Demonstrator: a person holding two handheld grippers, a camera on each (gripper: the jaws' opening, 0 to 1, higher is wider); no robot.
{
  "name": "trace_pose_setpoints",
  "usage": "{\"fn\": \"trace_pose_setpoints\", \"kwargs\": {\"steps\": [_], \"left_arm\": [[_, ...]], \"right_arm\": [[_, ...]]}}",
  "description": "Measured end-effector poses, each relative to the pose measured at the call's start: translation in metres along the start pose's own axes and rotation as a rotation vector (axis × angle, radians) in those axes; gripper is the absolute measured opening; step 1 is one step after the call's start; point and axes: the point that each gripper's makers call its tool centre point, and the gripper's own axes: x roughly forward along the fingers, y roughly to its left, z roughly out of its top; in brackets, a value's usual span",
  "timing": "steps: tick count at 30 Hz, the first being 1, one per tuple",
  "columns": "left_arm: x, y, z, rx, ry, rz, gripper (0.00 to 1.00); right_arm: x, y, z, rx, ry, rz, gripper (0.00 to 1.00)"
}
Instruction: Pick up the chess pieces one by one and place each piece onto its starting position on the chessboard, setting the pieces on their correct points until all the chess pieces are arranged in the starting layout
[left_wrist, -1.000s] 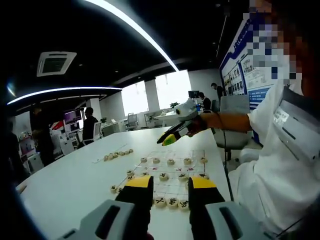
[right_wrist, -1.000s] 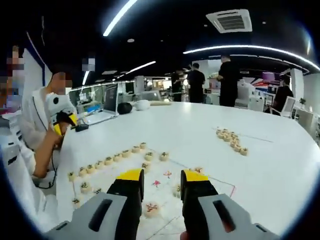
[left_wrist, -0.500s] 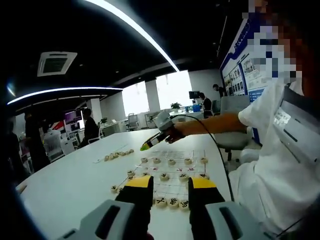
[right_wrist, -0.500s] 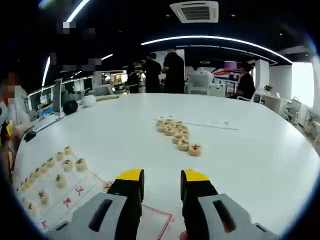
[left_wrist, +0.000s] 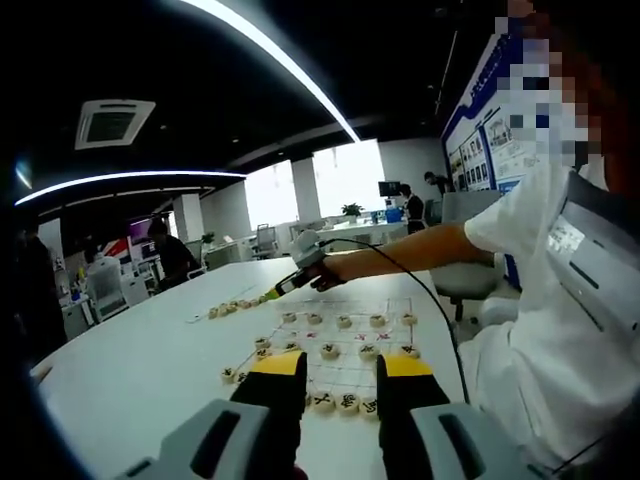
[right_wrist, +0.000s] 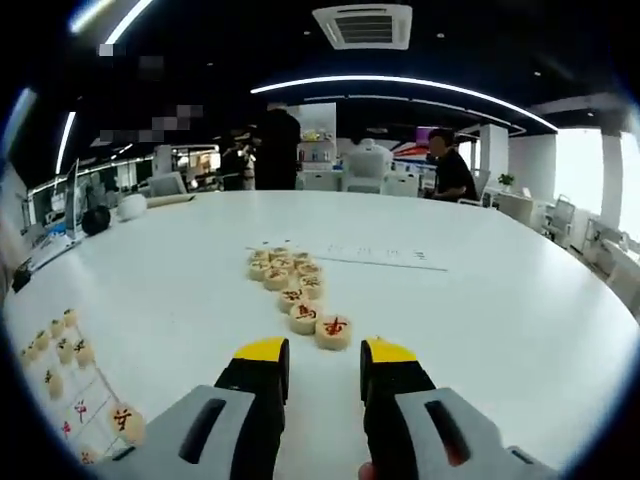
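Left gripper view: the left gripper (left_wrist: 342, 375) sits low over the white tabletop (left_wrist: 140, 360), jaws released with a clear gap and nothing between the yellow tips. Directly beyond the tips lies the chessboard (left_wrist: 345, 335), a thin sheet with printed lines. Round xiangqi pieces stand on its points: a near row (left_wrist: 345, 403) just past the jaw tips, and a far row (left_wrist: 345, 321) along the opposite edge. To the left of the board, a separate loose line of pieces (left_wrist: 235, 309) rests on the bare tabletop. From the right, a person's arm (left_wrist: 420, 253) extends across the far side of the board and carries the right gripper (left_wrist: 292, 283), whose tips are near that loose line.

Right gripper view: at the far left, the board corner (right_wrist: 80, 410) is visible with a column of black-marked pieces (right_wrist: 58, 345) and one red-marked piece (right_wrist: 125, 422) on it. At centre, the right gripper (right_wrist: 325, 362) has its jaws released, holding nothing. Just beyond the tips a red-marked piece (right_wrist: 333, 331) lies on the tabletop (right_wrist: 480, 320), at the near end of a cluster of red pieces (right_wrist: 285, 275) trailing away from the camera. Whether the tips touch that piece cannot be told.
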Motion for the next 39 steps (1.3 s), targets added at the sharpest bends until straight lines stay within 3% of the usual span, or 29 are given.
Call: {"fn": "trace_pose_setpoints", "kwargs": {"steps": [8, 14, 19, 32, 39], "left_arm": [[0.002, -0.003, -0.001, 0.001, 0.002, -0.005, 0.30], [0.000, 0.002, -0.002, -0.007, -0.001, 0.003, 0.30], [-0.002, 0.005, -0.002, -0.011, -0.002, 0.006, 0.30], [0.001, 0.005, -0.002, -0.009, 0.009, 0.002, 0.30], [0.001, 0.005, -0.003, -0.011, 0.011, 0.005, 0.30]], "right_arm": [[0.021, 0.036, 0.025, -0.091, -0.009, 0.063, 0.30], [0.027, 0.052, 0.010, -0.104, 0.032, 0.098, 0.30], [0.031, 0.044, -0.003, -0.075, 0.052, 0.101, 0.30], [0.013, 0.017, -0.010, -0.027, 0.036, 0.075, 0.30], [0.013, 0.017, -0.011, -0.023, 0.026, 0.082, 0.30]]}}
